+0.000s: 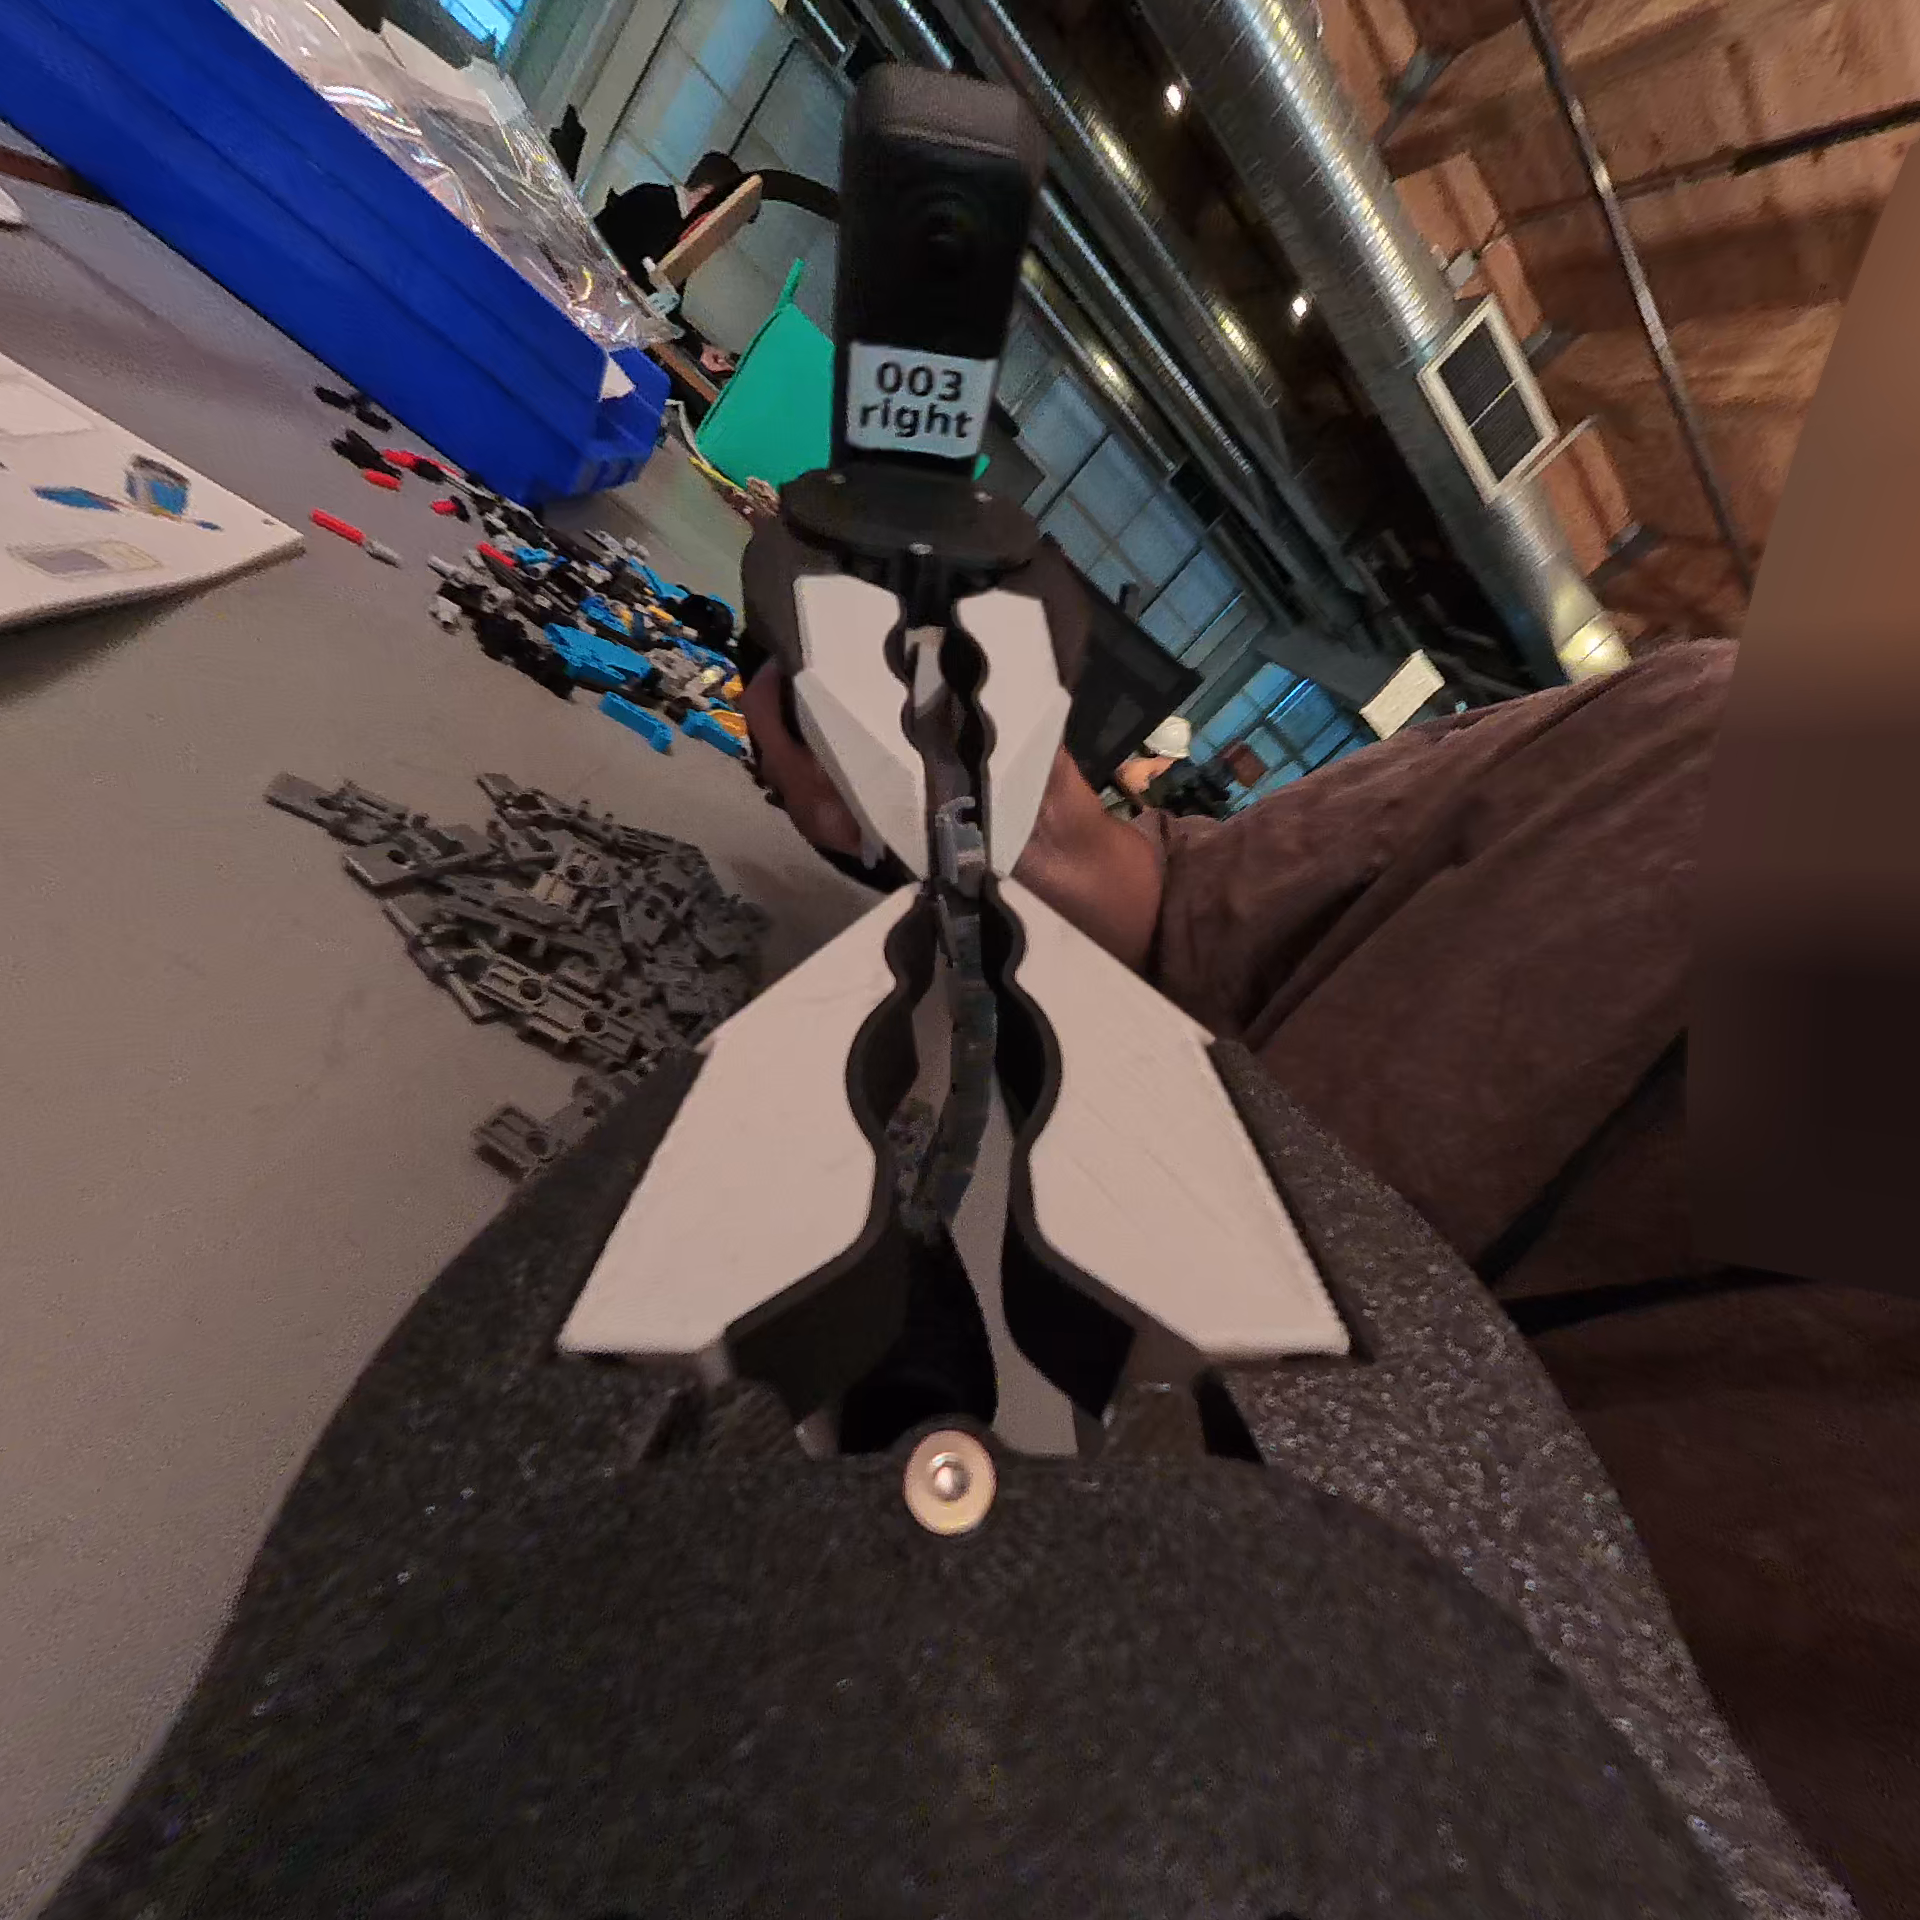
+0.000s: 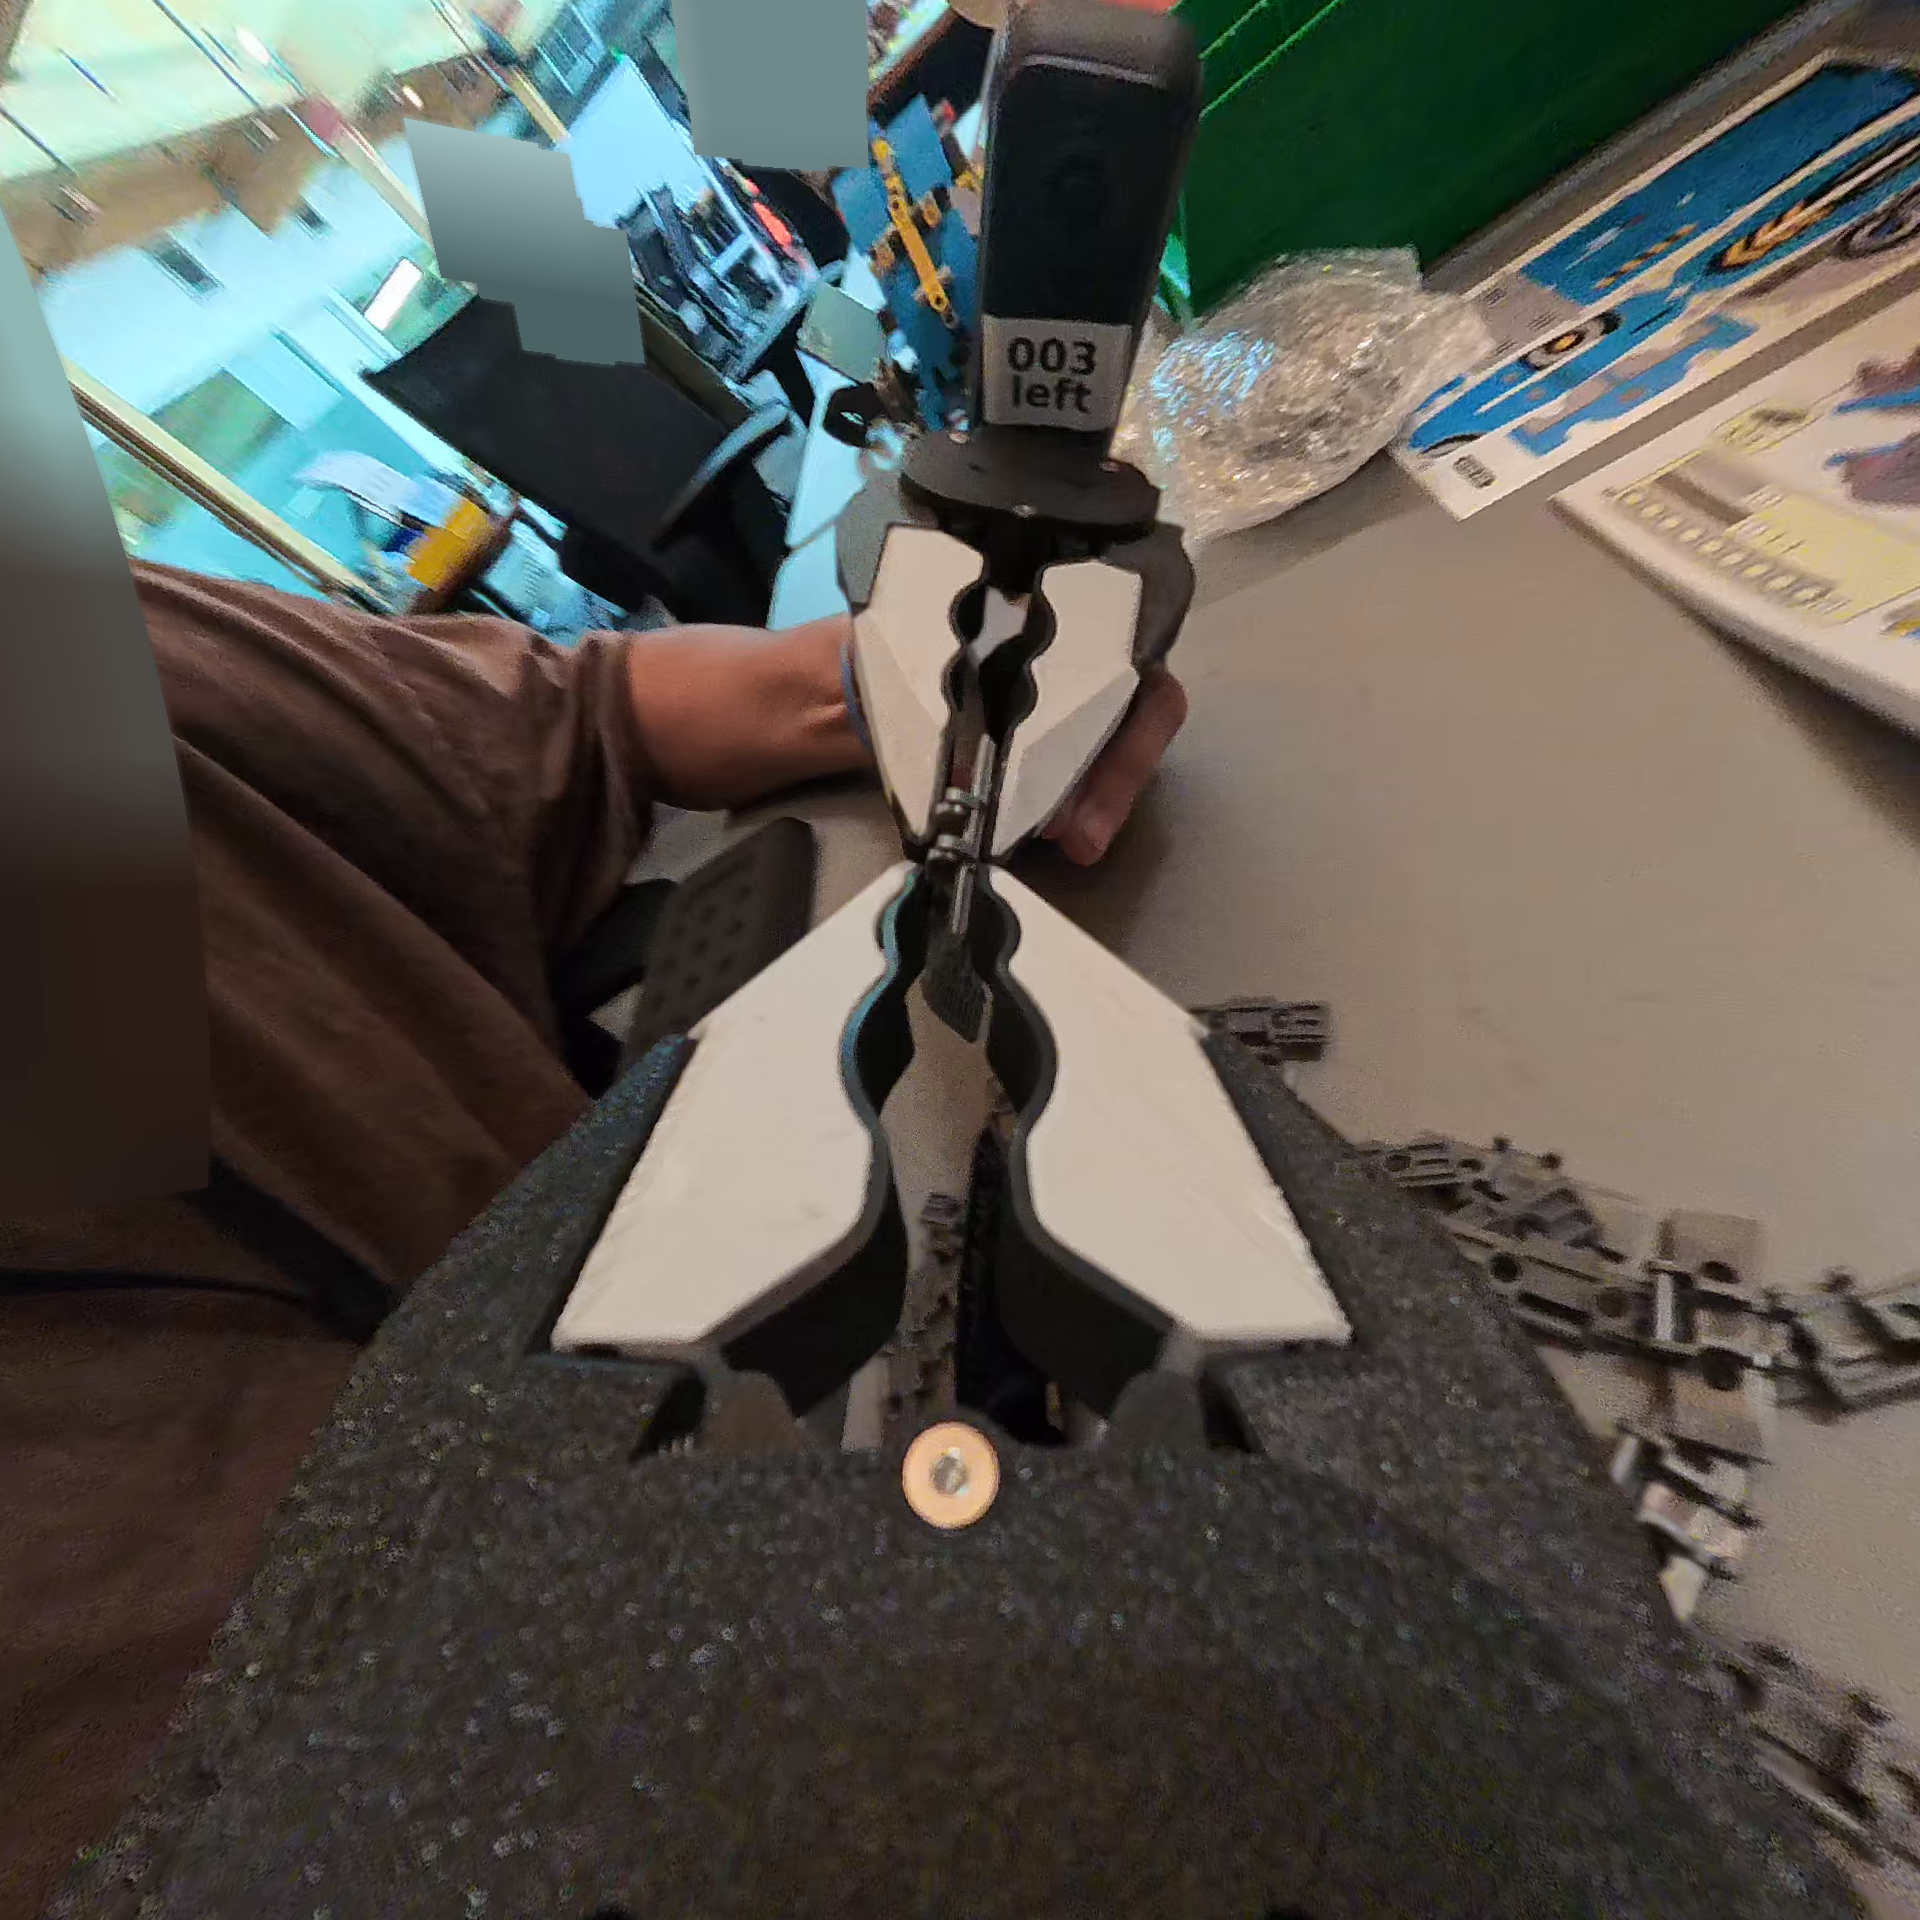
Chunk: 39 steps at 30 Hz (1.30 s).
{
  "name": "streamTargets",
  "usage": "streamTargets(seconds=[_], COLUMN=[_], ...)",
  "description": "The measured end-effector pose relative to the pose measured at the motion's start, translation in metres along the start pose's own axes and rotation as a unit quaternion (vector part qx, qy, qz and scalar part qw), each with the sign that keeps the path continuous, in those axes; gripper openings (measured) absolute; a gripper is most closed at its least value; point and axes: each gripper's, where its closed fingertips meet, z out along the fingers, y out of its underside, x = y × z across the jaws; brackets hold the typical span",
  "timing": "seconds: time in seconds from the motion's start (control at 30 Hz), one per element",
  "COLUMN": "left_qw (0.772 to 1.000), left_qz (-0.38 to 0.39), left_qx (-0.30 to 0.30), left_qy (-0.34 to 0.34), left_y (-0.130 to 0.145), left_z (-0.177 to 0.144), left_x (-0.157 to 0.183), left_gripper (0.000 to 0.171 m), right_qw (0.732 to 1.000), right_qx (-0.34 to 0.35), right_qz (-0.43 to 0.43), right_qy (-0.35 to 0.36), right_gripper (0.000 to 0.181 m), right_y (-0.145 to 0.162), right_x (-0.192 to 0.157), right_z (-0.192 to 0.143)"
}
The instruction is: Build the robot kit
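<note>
My two grippers meet tip to tip above the grey table [image 1: 156,1039]. In the left wrist view, my left gripper [image 1: 951,906] is shut on a thin dark grey brick piece [image 1: 966,1039]. The right gripper [image 1: 948,850] faces it, held by a hand, and is shut on a small light grey piece [image 1: 954,821]. In the right wrist view, my right gripper [image 2: 956,888] is shut on a dark ribbed piece [image 2: 961,982]. The left gripper [image 2: 961,836] opposite pinches a small grey piece with a pin [image 2: 971,790]. The two pieces touch at the tips; how they join is hidden.
A heap of grey bricks [image 1: 540,935] [image 2: 1558,1268] lies beside the grippers. Blue and black pieces [image 1: 603,623], red pins [image 1: 343,525], a blue bin [image 1: 312,229], a green bin [image 2: 1455,125], instruction booklets [image 2: 1714,416] and a plastic bag [image 2: 1278,405] lie farther off. A person in brown sits close.
</note>
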Motion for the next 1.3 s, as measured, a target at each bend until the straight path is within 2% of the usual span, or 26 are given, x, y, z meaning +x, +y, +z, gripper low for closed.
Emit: streamTargets(seconds=[0.1,0.2,0.27,0.4,0.53,0.73,0.87,1.17,1.23,1.3], left_qw=[0.998,0.999,0.998,0.996,0.995,0.994,0.996,0.995,0.996,0.997], left_qz=[-0.051,-0.027,-0.001,0.031,0.046,0.064,0.02,0.031,0.025,0.024], left_qx=[0.017,0.019,0.017,0.033,0.05,0.051,0.059,0.063,0.059,0.043], left_qy=[0.019,-0.034,-0.063,-0.077,-0.076,-0.07,-0.058,-0.074,-0.06,-0.055], left_y=[-0.003,-0.004,-0.004,-0.009,-0.013,-0.013,-0.011,-0.015,-0.015,-0.01], left_z=[0.001,0.0,-0.001,-0.001,-0.002,-0.001,0.0,0.0,0.001,0.003], left_x=[0.001,-0.012,-0.018,-0.018,-0.015,-0.011,-0.012,-0.013,-0.011,-0.011], left_gripper=[0.006,0.007,0.007,0.007,0.007,0.007,0.005,0.007,0.007,0.015], right_qw=[0.995,0.991,0.992,0.991,0.983,0.984,0.988,0.994,0.993,0.99], right_qx=[0.033,0.047,0.048,0.078,0.117,0.124,0.108,0.094,0.099,0.117], right_qz=[0.079,0.114,0.113,0.107,0.127,0.111,0.098,0.059,0.054,0.063], right_qy=[-0.059,-0.051,-0.036,-0.033,-0.058,-0.068,-0.054,-0.007,-0.016,-0.038], right_gripper=[0.007,0.008,0.009,0.01,0.01,0.009,0.007,0.008,0.008,0.008], right_y=[-0.004,-0.004,-0.004,-0.011,-0.017,-0.018,-0.014,-0.017,-0.018,-0.022], right_x=[-0.003,0.01,0.018,0.018,0.015,0.011,0.012,0.016,0.014,0.011], right_z=[-0.002,-0.003,-0.003,-0.005,-0.006,-0.007,-0.007,-0.009,-0.009,-0.012])
